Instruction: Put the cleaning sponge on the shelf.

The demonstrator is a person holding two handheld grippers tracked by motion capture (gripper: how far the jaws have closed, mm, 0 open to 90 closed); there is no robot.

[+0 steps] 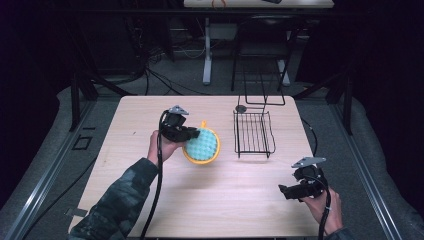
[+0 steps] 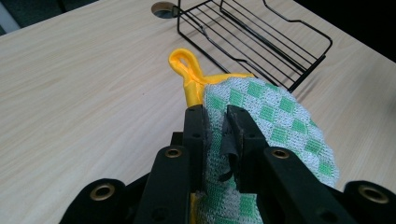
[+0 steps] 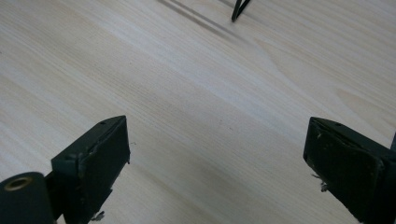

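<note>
- Pad (image 1: 202, 145): a round, quilted cloth with green-and-white checks on one face, yellow trim and a yellow loop (image 2: 186, 65) at its far edge. It sits mid-bench, just left of the wire rack (image 1: 254, 133), and looks lifted or tilted at its left edge, where it is gripped.
- Left tongs (image 1: 192, 134): closed nearly all the way, pinching the left edge of the pad; in the left gripper view the cloth bunches between the two black jaws.
- Right tongs (image 1: 289, 191): jaws wide apart, holding nothing, above bare bench (image 3: 196, 93) at the near right, well apart from the pad.
- Handling, as a judgement: light and soft, so it will droop and swing from a single edge grip, not hold flat. The woven face should give good friction, with little risk of slipping, and nothing about it is fragile.
- Where to hold: the thick trimmed rim takes a firm pinch. The loop is another option, probably best for hanging the pad on the rack, though it is thin and floppy and harder to catch.
- Risk: the dangling part may snag on the rack wires when carried across.
</note>
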